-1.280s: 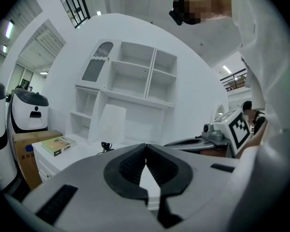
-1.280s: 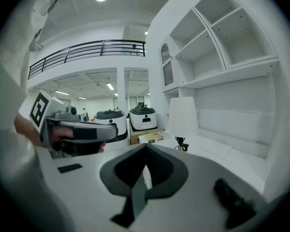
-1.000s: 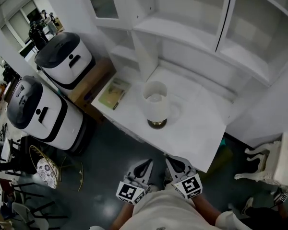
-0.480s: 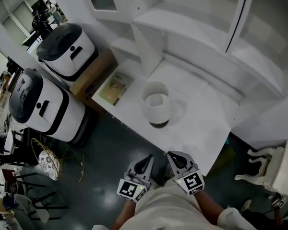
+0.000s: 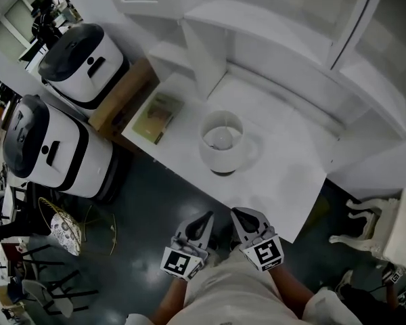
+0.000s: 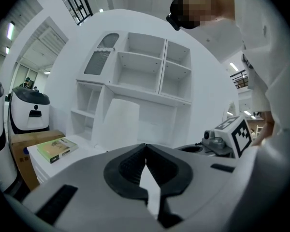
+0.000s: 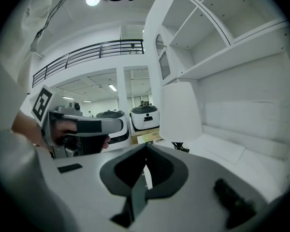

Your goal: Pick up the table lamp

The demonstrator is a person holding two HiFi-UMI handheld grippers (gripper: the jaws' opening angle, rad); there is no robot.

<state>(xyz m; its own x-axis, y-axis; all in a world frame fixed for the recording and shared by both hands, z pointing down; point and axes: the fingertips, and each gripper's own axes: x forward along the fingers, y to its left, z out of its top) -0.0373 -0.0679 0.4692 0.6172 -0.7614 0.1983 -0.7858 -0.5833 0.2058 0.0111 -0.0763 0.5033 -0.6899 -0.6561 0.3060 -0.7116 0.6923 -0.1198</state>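
Note:
The table lamp (image 5: 221,142) has a white shade and a dark base and stands upright on the white desk (image 5: 284,181). It also shows ahead in the left gripper view as the lamp (image 6: 122,122) and in the right gripper view as the lamp (image 7: 181,112). My left gripper (image 5: 203,223) and right gripper (image 5: 241,218) hang side by side short of the desk's front edge, well apart from the lamp. Both are shut with nothing between the jaws, as the left gripper (image 6: 145,151) and right gripper (image 7: 145,153) views show.
A green book (image 5: 157,116) lies at the desk's left end. White shelves (image 5: 271,39) rise behind the lamp. Two white-and-black machines (image 5: 51,141) and a cardboard box (image 5: 122,97) stand left of the desk. A white ornate chair (image 5: 386,229) is at the right.
The view has shifted, and both grippers have edged a little closer to the desk's front edge. Both stay shut. The lamp has not moved on the desk.

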